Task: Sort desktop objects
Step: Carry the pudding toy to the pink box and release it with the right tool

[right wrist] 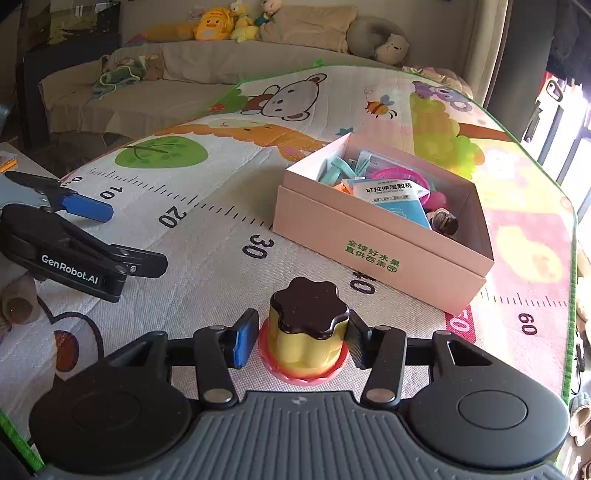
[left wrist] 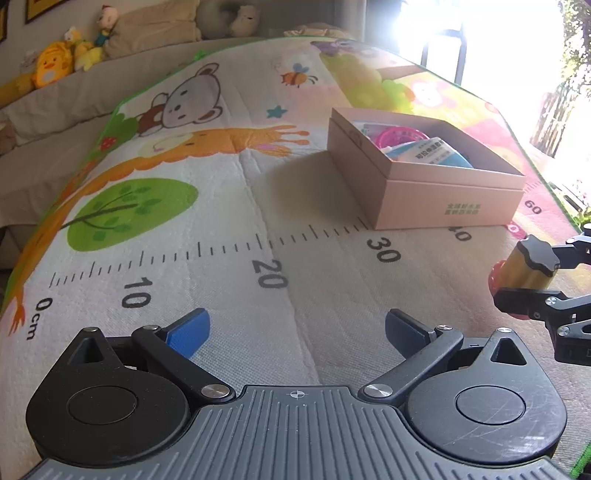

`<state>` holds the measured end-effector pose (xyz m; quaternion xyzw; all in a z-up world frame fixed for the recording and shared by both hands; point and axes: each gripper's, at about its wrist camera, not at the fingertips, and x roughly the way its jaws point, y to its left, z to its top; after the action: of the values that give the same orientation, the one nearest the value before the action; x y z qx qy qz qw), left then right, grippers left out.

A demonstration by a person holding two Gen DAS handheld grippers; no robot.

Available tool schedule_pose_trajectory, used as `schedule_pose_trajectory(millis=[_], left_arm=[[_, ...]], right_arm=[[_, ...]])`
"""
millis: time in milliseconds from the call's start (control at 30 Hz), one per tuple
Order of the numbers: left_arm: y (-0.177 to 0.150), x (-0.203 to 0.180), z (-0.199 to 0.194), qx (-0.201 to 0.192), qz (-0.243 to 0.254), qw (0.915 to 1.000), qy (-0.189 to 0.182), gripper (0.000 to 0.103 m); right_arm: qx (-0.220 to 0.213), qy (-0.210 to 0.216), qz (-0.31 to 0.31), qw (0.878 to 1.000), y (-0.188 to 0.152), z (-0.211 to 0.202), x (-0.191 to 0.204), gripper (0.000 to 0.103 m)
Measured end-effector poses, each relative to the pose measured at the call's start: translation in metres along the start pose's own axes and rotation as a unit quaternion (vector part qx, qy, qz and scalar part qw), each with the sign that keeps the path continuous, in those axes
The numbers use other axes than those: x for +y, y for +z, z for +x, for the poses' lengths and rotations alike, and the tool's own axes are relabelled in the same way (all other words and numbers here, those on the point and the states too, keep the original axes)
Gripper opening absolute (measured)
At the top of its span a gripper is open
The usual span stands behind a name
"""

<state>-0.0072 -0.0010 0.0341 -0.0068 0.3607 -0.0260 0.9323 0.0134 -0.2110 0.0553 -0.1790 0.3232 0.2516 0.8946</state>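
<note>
Nearest in the right wrist view, the right gripper [right wrist: 301, 338] has its two fingers set on either side of a toy pudding cup [right wrist: 307, 332], a yellow fluted body with a dark brown flower-shaped lid seated in a pink scalloped base; the pads sit against or just beside its sides, so it appears clamped, though the contact on the blue pad side is hard to confirm. The cup rests low over the play mat [right wrist: 207, 236] that covers the desk, close to the printed ruler mark 40. In the left wrist view the same cup [left wrist: 528, 267] shows at the right edge between the dark fingers of the right gripper [left wrist: 526, 275]. The left gripper [left wrist: 297, 332] hangs over the mat near the 20 mark with its fingers spread wide and nothing between them; from the right wrist view it [right wrist: 133, 236] sits to the left, well apart from the cup. Farther on, past the ruler line, stands an open cardboard box [right wrist: 369, 243] with green printed characters on its side, holding a wet-wipe packet [right wrist: 397, 192], a pink ring-shaped item [right wrist: 397, 173], and pale teal plastic pieces [right wrist: 338, 168]. The box [left wrist: 439, 201] lies between the 30 and 40 marks. Beyond the mat, a sofa [right wrist: 147, 92] carries yellow plush toys [right wrist: 214, 24] and cushions.
</note>
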Motion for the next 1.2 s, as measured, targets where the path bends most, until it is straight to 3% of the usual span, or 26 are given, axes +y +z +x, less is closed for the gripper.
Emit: schedule_pose_trajectory(millis=[133,367,633,700,800,1000,1200], left_arm=[[0.005,-0.014,-0.011,-0.012,0.018,0.9997,-0.011,0.103],[0.017,-0.033,-0.026,-0.037,0.044,0.9981,-0.025,0.103],[0.018,-0.038,-0.018,-0.022,0.055,0.9981,-0.018,0.103],[0.018,-0.035,-0.016,-0.018,0.052,0.9984,-0.012,0.103],[0.017,-0.029,-0.013,-0.015,0.046,0.9988,-0.001,0.103],[0.017,-0.026,-0.004,-0.008,0.035,0.9993,0.011,0.103],[0.015,-0.035,0.0,-0.002,0.042,0.9991,0.002,0.103]], right_arm=[[-0.015,0.007,0.013,1.0,0.009,-0.028,-0.013,0.05],[-0.099,-0.016,0.081,0.992,0.066,-0.063,-0.075,0.05],[-0.105,-0.066,0.125,0.984,0.125,0.008,-0.131,0.051],[-0.09,-0.065,0.138,0.984,0.131,0.029,-0.14,0.06],[-0.091,-0.047,0.173,0.98,0.125,0.037,-0.151,0.061],[-0.104,-0.053,0.198,0.973,0.09,0.024,-0.152,0.08],[-0.054,-0.051,0.244,0.967,0.049,0.045,-0.16,0.081]])
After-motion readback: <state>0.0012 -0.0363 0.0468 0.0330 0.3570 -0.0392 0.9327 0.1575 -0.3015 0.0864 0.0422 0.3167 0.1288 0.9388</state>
